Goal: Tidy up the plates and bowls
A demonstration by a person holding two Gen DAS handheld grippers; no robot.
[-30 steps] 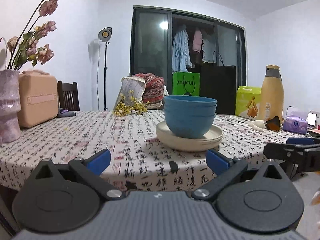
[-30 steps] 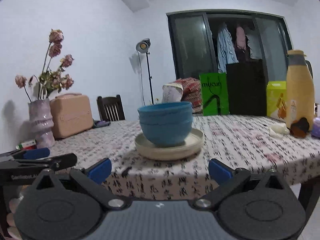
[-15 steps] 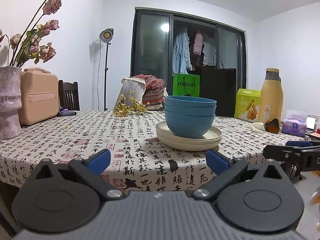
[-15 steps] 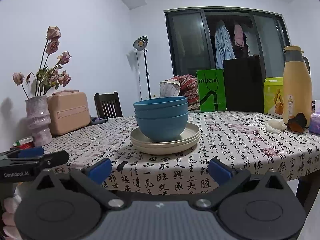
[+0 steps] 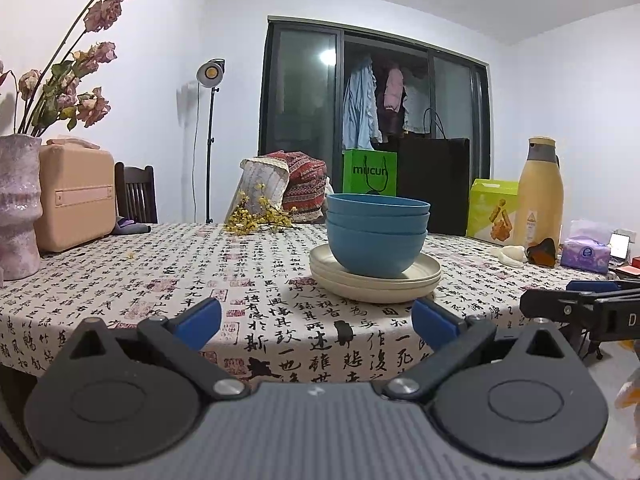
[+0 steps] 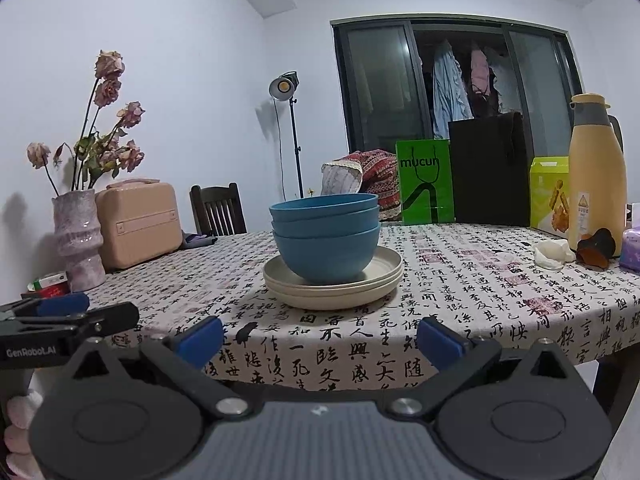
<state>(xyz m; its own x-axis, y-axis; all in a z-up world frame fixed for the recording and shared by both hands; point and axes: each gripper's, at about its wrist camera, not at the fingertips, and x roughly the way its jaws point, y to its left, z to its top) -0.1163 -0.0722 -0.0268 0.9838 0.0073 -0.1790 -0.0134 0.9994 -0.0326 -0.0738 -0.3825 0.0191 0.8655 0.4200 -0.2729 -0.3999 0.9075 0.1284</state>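
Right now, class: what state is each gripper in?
Left gripper: open, holding nothing.
Right gripper: open, holding nothing.

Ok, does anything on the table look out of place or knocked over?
Only small things: yellow flower sprigs lie loose on the tablecloth. The blue bowls sit neatly nested on the cream plates.

bowls (image 5: pixel 377 236): blue, plain
plates (image 5: pixel 375 282): cream, plain
tablecloth (image 5: pixel 160 280): off-white, black calligraphy, faded red seals
gripper pads (image 5: pixel 198 318): blue, on black arms
vase (image 5: pixel 18 208), far left: mottled mauve
case (image 5: pixel 74 196): peach
bag (image 5: pixel 370 172), far: bright green
flask (image 5: pixel 540 196), right: tan, grey cap
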